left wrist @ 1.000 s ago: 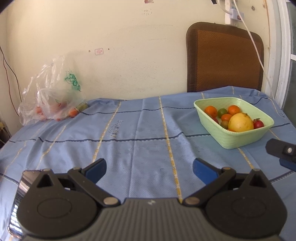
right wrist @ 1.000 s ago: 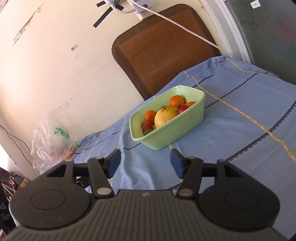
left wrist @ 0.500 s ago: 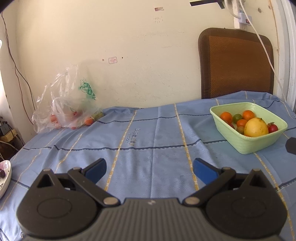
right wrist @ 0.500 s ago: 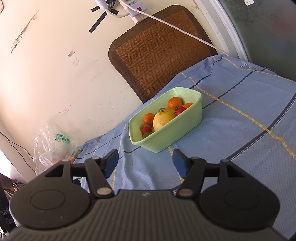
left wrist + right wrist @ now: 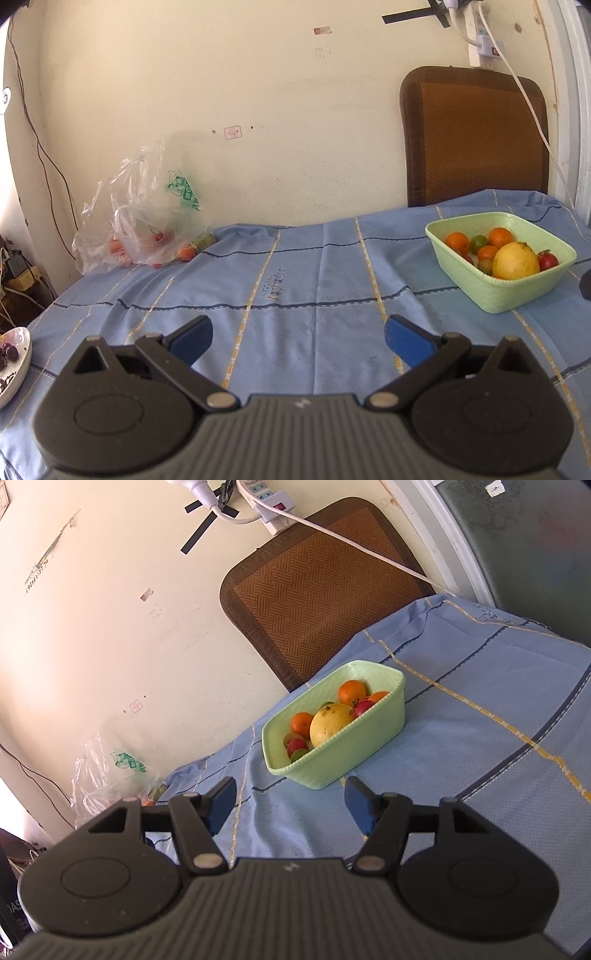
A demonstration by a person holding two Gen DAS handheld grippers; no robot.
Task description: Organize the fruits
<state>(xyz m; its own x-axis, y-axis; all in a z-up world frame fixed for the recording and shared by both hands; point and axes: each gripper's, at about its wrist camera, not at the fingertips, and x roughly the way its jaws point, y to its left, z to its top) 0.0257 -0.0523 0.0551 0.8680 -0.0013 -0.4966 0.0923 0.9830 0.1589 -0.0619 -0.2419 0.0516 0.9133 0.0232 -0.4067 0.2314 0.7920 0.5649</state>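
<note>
Left gripper point(image 5: 298, 338): jaws wide apart, holding nothing, above the blue striped tablecloth point(image 5: 314, 280). Right gripper point(image 5: 290, 805): jaws likewise spread and empty, aimed at the green basket point(image 5: 354, 751) just ahead. The basket sat on the cloth near the brown chair back point(image 5: 314, 587); its long axis ran diagonally from near-left to far-right in the right wrist view. Inside lay a large yellow fruit point(image 5: 330, 723), oranges point(image 5: 352, 692) and small red fruits. A plastic bag point(image 5: 147, 218) of fruit stood by the wall, well apart.

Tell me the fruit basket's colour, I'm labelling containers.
Pale green basket, with a finely ribbed outer wall; clearest in the right wrist view.
</note>
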